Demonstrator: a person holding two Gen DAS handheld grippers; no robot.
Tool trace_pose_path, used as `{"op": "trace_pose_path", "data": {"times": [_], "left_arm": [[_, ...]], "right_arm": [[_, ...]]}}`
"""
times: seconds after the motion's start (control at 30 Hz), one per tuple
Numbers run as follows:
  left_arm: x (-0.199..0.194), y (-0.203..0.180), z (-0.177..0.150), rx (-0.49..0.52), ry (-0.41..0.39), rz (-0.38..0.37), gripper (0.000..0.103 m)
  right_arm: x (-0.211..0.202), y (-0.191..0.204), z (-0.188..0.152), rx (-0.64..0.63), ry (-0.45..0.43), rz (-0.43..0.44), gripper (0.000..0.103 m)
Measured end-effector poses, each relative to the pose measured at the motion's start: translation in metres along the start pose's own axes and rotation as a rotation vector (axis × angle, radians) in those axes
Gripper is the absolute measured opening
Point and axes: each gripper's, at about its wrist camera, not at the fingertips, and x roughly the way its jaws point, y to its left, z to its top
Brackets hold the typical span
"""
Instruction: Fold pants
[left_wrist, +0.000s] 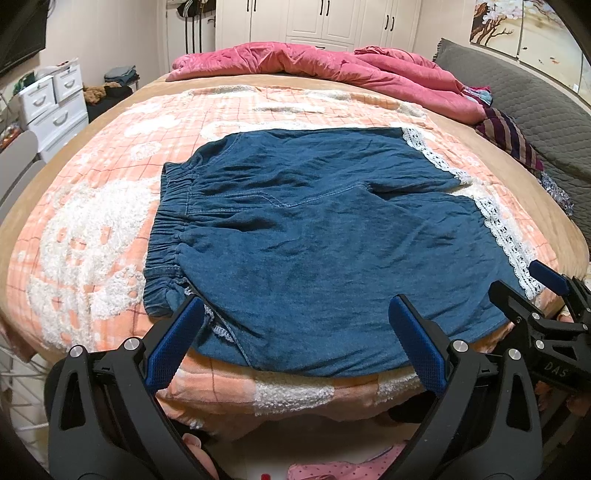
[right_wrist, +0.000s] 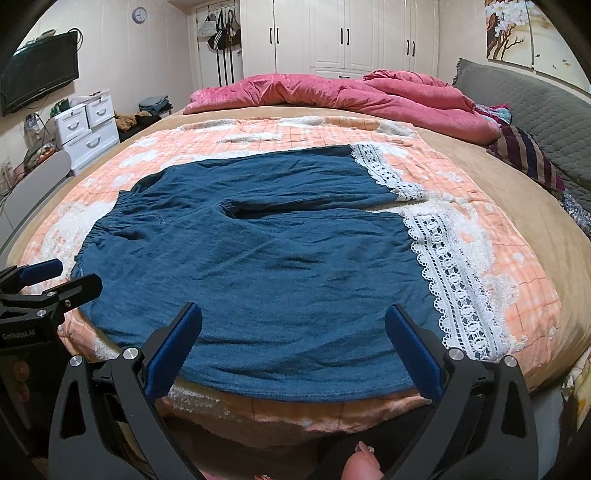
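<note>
Nearest the lens, the left gripper (left_wrist: 295, 339) hangs over the near edge of the blue pants (left_wrist: 314, 236), its jaws spread wide with nothing between them; the right gripper (right_wrist: 293, 343) sits the same way further toward the lace hem (right_wrist: 454, 280), equally wide and empty. The pants lie flat and unfolded on the peach checked blanket (left_wrist: 92, 229) of the bed, elastic waistband (left_wrist: 166, 236) to the left, both lace-trimmed legs to the right. The likely trouble is the grab itself: the denim looks soft and lies flush on fluffy pile, so a jaw closing low may pinch blanket along with cloth, or catch only the top layer and drag the legs apart. The near edge also hangs close to the bed's edge, so a careless pull could slide the garment off.
</note>
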Motion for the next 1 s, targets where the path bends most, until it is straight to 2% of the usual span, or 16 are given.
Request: {"op": "trace_pose_path", "data": {"times": [0.43, 0.57, 0.87, 1.0], "left_arm": [[0.017, 0.022, 0.015, -0.014, 0.005, -0.010, 0.094], [0.022, 0.050, 0.033, -0.055, -0.005, -0.025, 0.094], [0.048, 0.125, 0.073, -0.165, -0.005, 0.053, 0.094], [0.068, 0.148, 0.093, -0.192, 0.010, 0.070, 0.094]], "right_arm": [[0.025, 0.004, 0.026, -0.029, 0.019, 0.026, 0.099], [0.042, 0.014, 0.041, -0.057, 0.057, 0.081, 0.099], [0.084, 0.046, 0.088, -0.138, 0.088, 0.150, 0.099], [0.102, 0.057, 0.108, -0.187, 0.086, 0.149, 0.099]]}}
